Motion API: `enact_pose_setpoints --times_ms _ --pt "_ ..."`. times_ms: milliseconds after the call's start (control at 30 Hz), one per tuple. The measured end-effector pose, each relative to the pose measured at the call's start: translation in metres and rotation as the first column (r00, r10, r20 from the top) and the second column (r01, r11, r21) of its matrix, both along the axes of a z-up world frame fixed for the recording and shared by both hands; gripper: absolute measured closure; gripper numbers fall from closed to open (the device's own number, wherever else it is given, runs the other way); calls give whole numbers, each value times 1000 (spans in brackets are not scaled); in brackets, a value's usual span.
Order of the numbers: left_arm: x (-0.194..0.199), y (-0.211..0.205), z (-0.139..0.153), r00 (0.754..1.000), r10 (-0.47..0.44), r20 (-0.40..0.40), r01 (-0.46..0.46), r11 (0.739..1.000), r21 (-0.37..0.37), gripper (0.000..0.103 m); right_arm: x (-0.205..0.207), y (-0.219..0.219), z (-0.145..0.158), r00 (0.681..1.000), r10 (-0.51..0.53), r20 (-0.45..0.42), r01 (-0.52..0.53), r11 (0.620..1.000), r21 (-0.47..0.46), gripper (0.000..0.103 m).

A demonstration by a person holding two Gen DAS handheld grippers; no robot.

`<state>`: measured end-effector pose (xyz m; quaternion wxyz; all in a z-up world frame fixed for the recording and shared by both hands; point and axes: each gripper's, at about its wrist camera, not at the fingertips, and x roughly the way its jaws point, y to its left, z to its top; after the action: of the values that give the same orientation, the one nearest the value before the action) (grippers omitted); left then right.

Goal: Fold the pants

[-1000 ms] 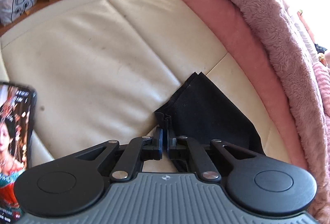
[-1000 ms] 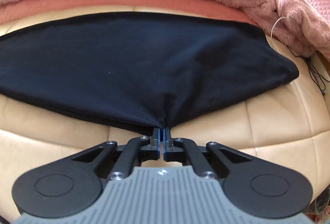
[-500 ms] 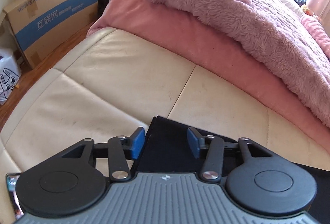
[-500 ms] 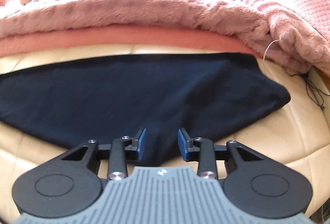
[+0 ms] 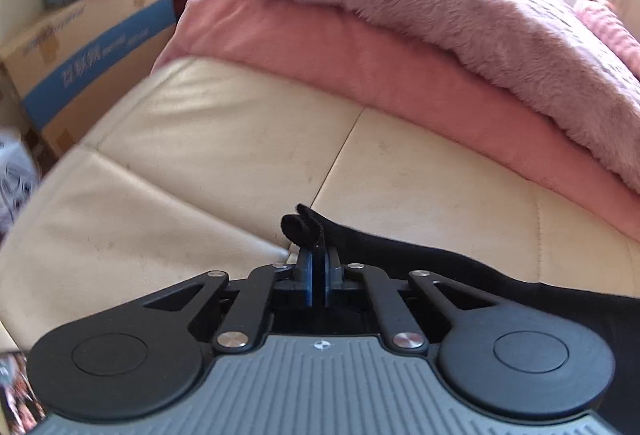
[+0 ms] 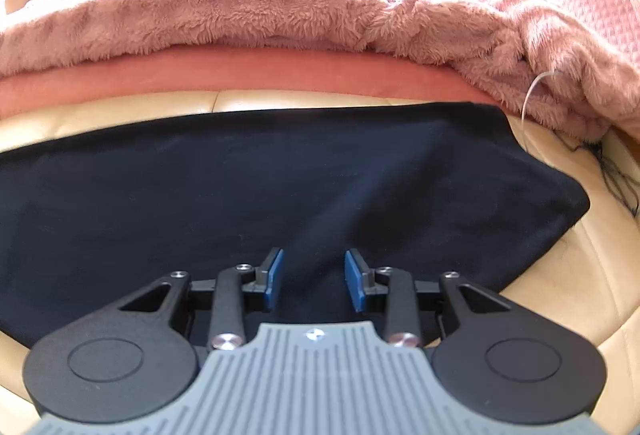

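The black pants (image 6: 280, 187) lie spread flat on the cream leather cushion (image 6: 560, 287), one end near the fluffy blanket. My right gripper (image 6: 314, 281) is open and empty, its blue pads just above the near edge of the cloth. In the left wrist view my left gripper (image 5: 318, 267) is shut on a bunched corner of the pants (image 5: 304, 229), which sticks up past the fingertips. The rest of the cloth (image 5: 500, 277) trails off to the right over the cushion (image 5: 200, 163).
A fluffy pink blanket (image 5: 460, 7) over a pink sheet (image 5: 340, 51) borders the cushion's far side. A cardboard box (image 5: 88, 47) stands at the left beyond the cushion. A phone (image 5: 16, 391) lies at the bottom left. A thin cable (image 6: 532, 95) hangs at the right.
Both grippers let go of the pants and opened. The left then shut again on a corner of the cloth and lifted it slightly. The right stays open, slightly further forward over the pants.
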<state>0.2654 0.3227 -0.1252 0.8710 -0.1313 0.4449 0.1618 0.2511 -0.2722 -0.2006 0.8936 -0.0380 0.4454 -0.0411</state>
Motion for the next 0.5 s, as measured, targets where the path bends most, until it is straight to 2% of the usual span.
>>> enact_pose_setpoints --times_ms 33,100,200,267,367,467,500 --pt "0 1 7 1000 -16 6 15 1000 24 99 0 -1 -4 1000 1 -13 -1 1000 4 74" --pt "5 9 10 999 -31 -42 33 998 54 99 -1 -5 -7 1000 3 -8 -3 1000 18 74" --pt "15 20 -13 983 -1 -186 23 992 120 103 3 -5 -8 999 17 -28 -16 1000 9 74" --pt "14 24 -19 981 20 -193 9 989 148 101 4 -5 -9 999 14 -35 -14 1000 3 74" --pt "3 32 -5 989 75 -126 -65 994 82 91 4 -7 -9 999 11 -38 -10 1000 12 73" --pt "-6 21 10 994 1 -110 1 1000 22 90 7 -7 -8 999 15 -46 -14 1000 10 72" --pt "-8 15 13 993 -22 -113 23 1000 7 86 7 -7 -6 999 12 -47 -11 1000 13 72"
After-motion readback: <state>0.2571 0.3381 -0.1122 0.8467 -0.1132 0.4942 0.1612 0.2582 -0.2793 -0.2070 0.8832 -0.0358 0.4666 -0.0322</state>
